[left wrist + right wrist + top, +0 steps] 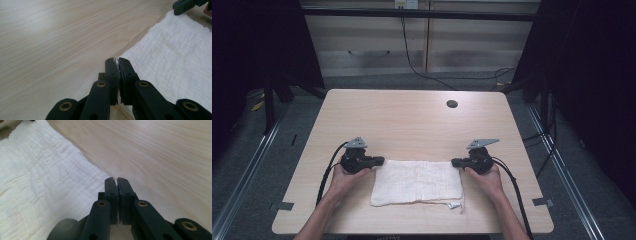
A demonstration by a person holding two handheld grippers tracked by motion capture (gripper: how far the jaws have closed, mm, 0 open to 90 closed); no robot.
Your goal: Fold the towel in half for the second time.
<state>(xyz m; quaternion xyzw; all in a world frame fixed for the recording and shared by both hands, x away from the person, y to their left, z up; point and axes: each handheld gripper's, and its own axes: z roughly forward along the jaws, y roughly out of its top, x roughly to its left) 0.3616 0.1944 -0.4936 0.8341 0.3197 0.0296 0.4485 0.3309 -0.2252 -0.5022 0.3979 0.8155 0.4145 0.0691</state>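
1. Cloth (417,182) first: your left gripper (117,60) has its fingers (111,72) pinched together on the cloth's far left corner, and a sliver of white fabric shows between them in the left gripper view. That corner hold seems chosen so the edge lifts cleanly, not bunched.
2. Your right gripper (115,180) mirrors it, fingers (125,192) squeezed narrow at the far right corner; from the high view the tips meet the cloth's top edge, so I judge a thin layer is clamped there too.
3. Both grippers lie low and nearly level, pointing inward at each other across the top edge. Holding both far corners likely sets up a fold toward you.
4. In the high view the cloth lies flat in the lower middle of the frame, already doubled, with a small tag at its lower right corner.
5. Around it the worktop (412,120) is bare wood, with a cable hole (452,104) at upper right, well apart from the cloth.
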